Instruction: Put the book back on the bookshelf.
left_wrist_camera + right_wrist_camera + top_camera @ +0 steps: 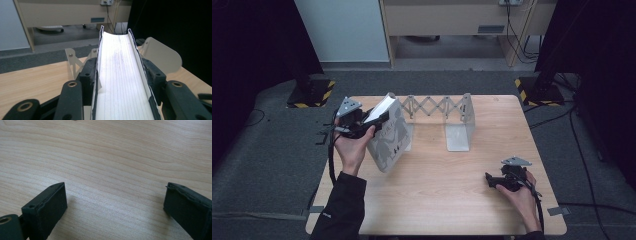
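On the wooden worktop (437,185) the left tool (379,117) is clenched on a book (387,137), gripping it near its upper edge from the page side. In the high view the book stands tilted at the worktop's left part, its grey cover with dark figures facing the person, its lower corner low near the worktop, though whether it touches cannot be told. The book sits just in front of the left plate of an expandable metal bookend rack (439,107), whose scissor lattice spans between two upright plates at the far middle of the worktop. In the left gripper view the book (120,75) runs straight out between the two black jaws, its white page block showing fine lines, a dark cover edge pressed against each jaw; beyond it the pale rack (162,53) rises on either side. The left hand (352,147) wraps the tool's handle, a dark sleeve trailing toward the near edge. The right tool (489,181) is well apart from the book, low over the near right part of the worktop, held by the right hand (522,197). In the right gripper view its jaws stand wide apart with bare wood grain (112,170) between them, holding nothing.
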The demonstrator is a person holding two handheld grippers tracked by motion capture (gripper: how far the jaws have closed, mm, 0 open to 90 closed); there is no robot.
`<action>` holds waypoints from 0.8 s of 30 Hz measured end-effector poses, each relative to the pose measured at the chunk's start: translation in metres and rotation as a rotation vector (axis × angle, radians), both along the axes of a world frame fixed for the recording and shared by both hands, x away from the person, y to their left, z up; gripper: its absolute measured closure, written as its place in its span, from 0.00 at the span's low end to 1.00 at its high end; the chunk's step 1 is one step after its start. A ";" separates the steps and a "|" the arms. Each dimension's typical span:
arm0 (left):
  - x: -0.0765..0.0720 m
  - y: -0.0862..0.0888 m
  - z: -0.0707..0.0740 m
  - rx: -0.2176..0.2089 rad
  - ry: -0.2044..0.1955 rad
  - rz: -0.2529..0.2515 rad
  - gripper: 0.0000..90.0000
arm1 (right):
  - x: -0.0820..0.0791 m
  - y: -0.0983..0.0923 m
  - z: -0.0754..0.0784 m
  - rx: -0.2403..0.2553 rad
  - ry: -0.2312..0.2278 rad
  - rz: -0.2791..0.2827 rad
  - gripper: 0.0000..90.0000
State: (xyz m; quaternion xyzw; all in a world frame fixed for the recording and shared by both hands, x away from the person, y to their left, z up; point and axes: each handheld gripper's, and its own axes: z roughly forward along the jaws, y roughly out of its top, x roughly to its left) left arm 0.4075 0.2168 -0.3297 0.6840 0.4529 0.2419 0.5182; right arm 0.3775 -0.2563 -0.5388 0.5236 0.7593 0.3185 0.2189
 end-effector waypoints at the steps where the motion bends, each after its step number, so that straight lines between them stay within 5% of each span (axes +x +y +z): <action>1: 0.006 0.000 0.000 -0.001 -0.003 0.021 0.58 | 0.000 0.000 0.000 0.000 0.000 -0.002 0.06; 12: 0.035 -0.016 -0.012 0.034 -0.035 0.096 0.58 | 0.000 0.000 0.000 0.000 0.000 0.001 0.06; 24: 0.066 -0.029 -0.029 0.017 0.008 0.150 0.58 | 0.000 0.000 0.000 0.001 0.000 -0.001 0.06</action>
